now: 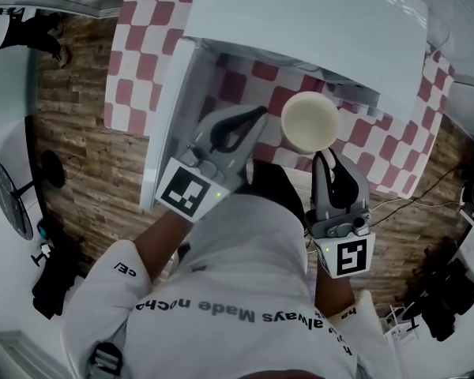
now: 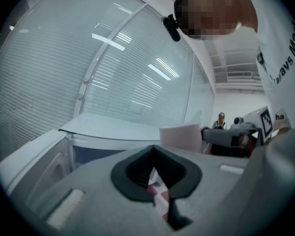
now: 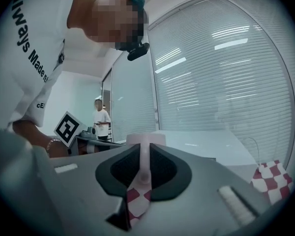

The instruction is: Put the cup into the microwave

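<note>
Looking down on checked cloth (image 1: pixel 142 22), wood floor (image 1: pixel 71 93) around; microwave (image 1: pixel 316 14) at 12, door (image 1: pixel 170 117) hanging open at 9. Pinching cup (image 1: pixel 310 121) wall w/ right gripper (image 1: pixel 325 158), mouth up so base lands flat, just outside cavity. Parking left gripper (image 1: pixel 257 115) pressed together, empty, by door, prob. bracing it.

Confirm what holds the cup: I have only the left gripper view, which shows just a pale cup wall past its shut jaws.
Observer: The right gripper holds the cup, its wall pinched between the jaws.
Operator: Anything in it?
Observer: Head view shows it upright and empty.
Operator: Inside the microwave yet?
Observer: No; it hangs over the checkered cloth in front of the microwave, whose door stands open.
</note>
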`<state>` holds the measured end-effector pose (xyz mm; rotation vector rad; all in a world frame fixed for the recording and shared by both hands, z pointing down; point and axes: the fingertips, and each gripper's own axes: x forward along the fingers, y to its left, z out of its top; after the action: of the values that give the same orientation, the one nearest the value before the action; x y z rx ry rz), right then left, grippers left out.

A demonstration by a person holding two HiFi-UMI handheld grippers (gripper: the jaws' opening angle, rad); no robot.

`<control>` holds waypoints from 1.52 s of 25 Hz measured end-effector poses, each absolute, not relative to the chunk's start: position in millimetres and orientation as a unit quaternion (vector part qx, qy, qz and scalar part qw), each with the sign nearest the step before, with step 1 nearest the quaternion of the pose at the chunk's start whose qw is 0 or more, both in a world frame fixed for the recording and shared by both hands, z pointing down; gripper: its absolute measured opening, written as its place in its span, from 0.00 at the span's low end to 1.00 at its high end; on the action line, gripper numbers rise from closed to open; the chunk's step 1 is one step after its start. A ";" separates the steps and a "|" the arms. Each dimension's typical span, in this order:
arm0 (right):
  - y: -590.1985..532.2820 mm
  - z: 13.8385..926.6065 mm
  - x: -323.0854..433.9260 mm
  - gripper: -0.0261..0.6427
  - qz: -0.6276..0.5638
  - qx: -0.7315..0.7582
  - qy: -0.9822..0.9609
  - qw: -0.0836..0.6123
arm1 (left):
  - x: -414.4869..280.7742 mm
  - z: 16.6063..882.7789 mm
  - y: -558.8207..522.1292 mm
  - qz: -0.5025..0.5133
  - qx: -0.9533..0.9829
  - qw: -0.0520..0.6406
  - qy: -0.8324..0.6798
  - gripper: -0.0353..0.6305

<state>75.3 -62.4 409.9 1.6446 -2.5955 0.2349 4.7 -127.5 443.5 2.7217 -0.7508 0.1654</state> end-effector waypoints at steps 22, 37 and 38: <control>-100.1 509.6 72.0 0.10 0.098 0.547 -0.828 0.066 | 0.1 523.5 -157.2 0.074 0.942 0.143 -0.296 0.06; -146.2 545.3 75.9 0.10 0.092 0.569 -0.814 0.070 | 7.3 554.8 -191.3 0.079 0.936 0.140 -0.313 0.06; -149.2 547.3 75.7 0.10 0.093 0.571 -0.813 0.069 | 6.9 556.7 -194.4 0.078 0.936 0.140 -0.314 0.06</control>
<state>75.7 -149.2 547.3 1.7193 -2.4467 0.2799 6.9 -194.4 556.7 2.7032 -0.9077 0.2257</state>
